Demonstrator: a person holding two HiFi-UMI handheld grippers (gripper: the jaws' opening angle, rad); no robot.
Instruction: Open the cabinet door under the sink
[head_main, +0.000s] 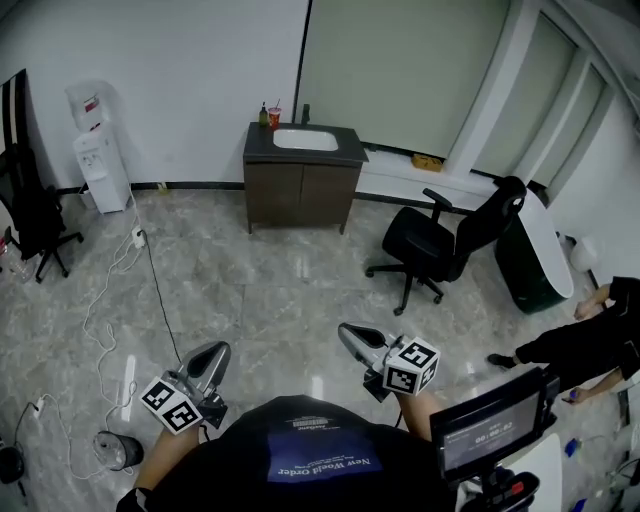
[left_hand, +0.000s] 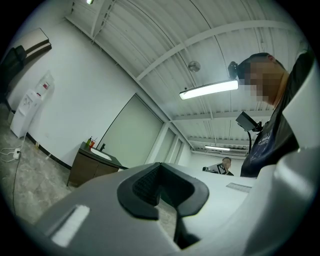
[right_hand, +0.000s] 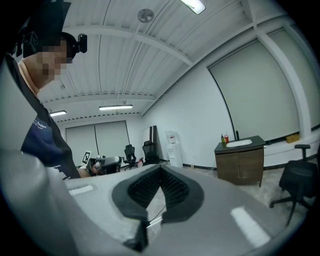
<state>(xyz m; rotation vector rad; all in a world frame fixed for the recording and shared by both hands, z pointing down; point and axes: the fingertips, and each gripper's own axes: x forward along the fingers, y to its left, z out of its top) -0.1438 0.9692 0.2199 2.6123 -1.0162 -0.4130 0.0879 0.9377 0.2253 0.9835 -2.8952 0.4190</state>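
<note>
The dark wood sink cabinet (head_main: 302, 195) stands against the far wall with its two doors closed and a white basin (head_main: 305, 140) in its top. It also shows small in the left gripper view (left_hand: 87, 170) and the right gripper view (right_hand: 240, 162). Both grippers are held close to the person's body, far from the cabinet across the floor. My left gripper (head_main: 215, 352) (left_hand: 160, 167) is shut and holds nothing. My right gripper (head_main: 350, 335) (right_hand: 160, 170) is also shut and empty. Both point roughly toward the cabinet.
A black office chair (head_main: 440, 240) stands right of the path to the cabinet. A water dispenser (head_main: 100, 160) and another black chair (head_main: 30, 210) are at the left. White cables (head_main: 120, 290) trail over the marble floor. A person (head_main: 590, 340) sits at the right.
</note>
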